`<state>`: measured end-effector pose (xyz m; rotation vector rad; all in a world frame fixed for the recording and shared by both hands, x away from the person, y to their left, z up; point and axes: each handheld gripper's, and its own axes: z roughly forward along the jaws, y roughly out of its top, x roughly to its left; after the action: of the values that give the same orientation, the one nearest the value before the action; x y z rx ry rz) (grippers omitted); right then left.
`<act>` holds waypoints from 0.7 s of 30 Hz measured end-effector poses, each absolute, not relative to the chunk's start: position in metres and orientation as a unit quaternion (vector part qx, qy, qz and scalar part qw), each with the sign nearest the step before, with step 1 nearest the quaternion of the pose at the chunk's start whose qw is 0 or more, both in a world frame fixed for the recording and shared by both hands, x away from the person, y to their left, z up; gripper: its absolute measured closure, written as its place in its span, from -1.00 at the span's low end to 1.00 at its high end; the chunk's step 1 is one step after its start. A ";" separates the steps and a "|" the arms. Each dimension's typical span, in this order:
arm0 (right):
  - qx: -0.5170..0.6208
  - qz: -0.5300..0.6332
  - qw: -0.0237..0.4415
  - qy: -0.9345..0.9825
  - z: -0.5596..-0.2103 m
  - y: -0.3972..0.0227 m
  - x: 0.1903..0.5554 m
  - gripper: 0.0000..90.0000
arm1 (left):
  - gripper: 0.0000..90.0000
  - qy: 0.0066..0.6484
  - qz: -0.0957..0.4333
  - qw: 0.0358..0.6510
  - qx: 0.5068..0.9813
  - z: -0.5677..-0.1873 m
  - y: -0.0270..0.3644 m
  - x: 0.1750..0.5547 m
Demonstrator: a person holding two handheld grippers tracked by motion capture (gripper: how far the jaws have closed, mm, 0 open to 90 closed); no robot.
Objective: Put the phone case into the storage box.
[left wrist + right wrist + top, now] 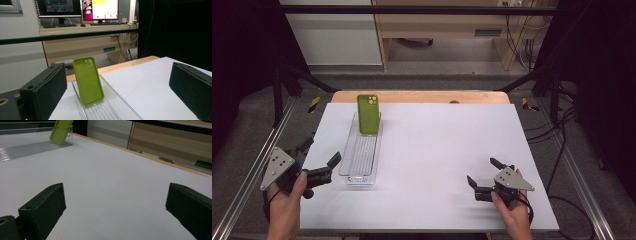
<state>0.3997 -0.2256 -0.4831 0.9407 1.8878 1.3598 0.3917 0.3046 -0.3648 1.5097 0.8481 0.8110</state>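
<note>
Both grippers' jaws are held wide, empty; ahead of the left gripper [319,167], the propped phone case [88,80] could probably be toppled in its clear tray [120,106] if nudged.

— What do your tools look like from above?

— Your left gripper [319,161] is black, with a grey three-cornered plate on top dotted with small holes. Your right gripper [483,172] matches it: same grey plate, same black body, and a dark cable looping near your wrist.

— And up close?

— Your jaws are blocky black pads with a matte, slightly grainy face. A brass-coloured ring sits at the lower left corner.
</note>
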 end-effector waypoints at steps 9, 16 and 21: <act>0.356 0.514 0.311 0.716 -0.483 -0.225 0.400 -0.93 | -0.98 0.366 0.340 0.579 0.644 -0.380 0.304 0.386; 0.356 0.514 0.310 0.716 -0.484 -0.225 0.400 -0.93 | -0.98 0.363 0.340 0.580 0.644 -0.390 0.304 0.382; 0.357 0.514 0.309 0.716 -0.484 -0.225 0.400 -0.93 | -0.98 0.359 0.343 0.584 0.642 -0.397 0.303 0.380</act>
<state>0.3998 -0.2249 -0.4839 0.9423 1.8926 1.3585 0.3802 0.3030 -0.3968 1.4981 0.8379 0.7993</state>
